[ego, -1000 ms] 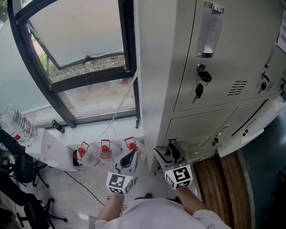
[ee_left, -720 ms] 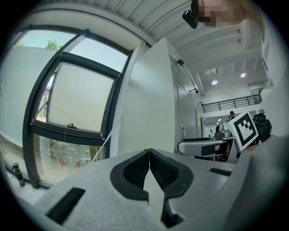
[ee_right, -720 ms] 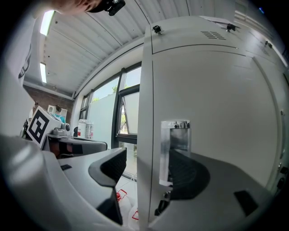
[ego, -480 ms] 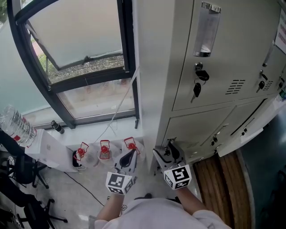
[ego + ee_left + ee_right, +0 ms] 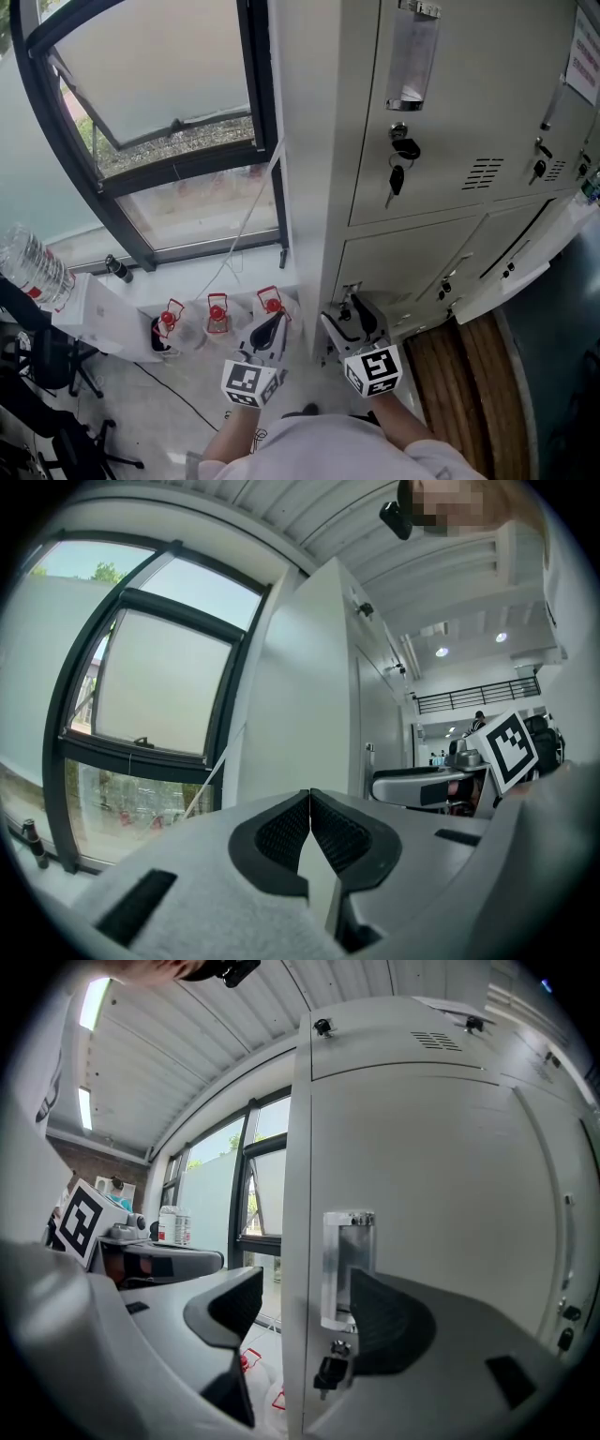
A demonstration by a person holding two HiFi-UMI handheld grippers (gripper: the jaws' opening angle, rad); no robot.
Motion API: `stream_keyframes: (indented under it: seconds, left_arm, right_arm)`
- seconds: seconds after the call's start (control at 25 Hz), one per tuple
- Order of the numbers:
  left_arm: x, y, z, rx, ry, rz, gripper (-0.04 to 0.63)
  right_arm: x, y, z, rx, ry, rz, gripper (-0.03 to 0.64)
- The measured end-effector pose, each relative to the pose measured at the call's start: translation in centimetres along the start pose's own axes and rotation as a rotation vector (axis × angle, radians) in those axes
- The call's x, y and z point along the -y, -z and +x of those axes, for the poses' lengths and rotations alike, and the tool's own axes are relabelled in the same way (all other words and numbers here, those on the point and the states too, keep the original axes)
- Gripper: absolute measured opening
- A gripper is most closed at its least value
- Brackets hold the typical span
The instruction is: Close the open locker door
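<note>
Currently at approach stage: left gripper (image 5: pixel 309 803) is closed on nothing, right gripper (image 5: pixel 305 1321) is spread and empty. Open locker door (image 5: pixel 511 274), seemingly the lower-right one, is seen ajar, well apart from both. A reach and push would be needed next.

2 grippers: left gripper (image 5: pixel 270 328), right gripper (image 5: pixel 348 319), with 1 marker cube (image 5: pixel 248 384) on each, 2 cubes total. 3 red-capped jugs (image 5: pixel 217 314) in a row on the floor (image 5: pixel 178 394). 1 clear water bottle (image 5: pixel 36 264) far left. 2 upper locker doors (image 5: pixel 450 103) in view, 1 keyed lock (image 5: pixel 401 148) each. Nearer door: 1 clear handle (image 5: pixel 411 56), 1 vent grille (image 5: pixel 483 173). 1 open locker door (image 5: pixel 502 281) low right
</note>
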State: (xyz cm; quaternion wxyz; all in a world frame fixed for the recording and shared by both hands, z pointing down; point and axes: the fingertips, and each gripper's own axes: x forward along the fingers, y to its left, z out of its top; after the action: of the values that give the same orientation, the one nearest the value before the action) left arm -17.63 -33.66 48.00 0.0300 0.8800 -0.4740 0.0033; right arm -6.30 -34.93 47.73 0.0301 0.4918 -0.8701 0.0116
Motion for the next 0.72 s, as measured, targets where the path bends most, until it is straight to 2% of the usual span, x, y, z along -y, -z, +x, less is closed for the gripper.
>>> stream_keyframes:
  seconds: [0.36,0.72]
  left_arm:
    - [2.5,-0.1,1.0,0.002,0.041,0.005,0.009]
    - [7.6,-0.8,2.5,0.023,0.117,0.006,0.009]
  right_arm:
    - [2.0,-0.4,-3.1,0.013,0.055,0.006,0.258]
    - [5.3,-1.1,-8.5,0.036,0.143,0.018,0.258]
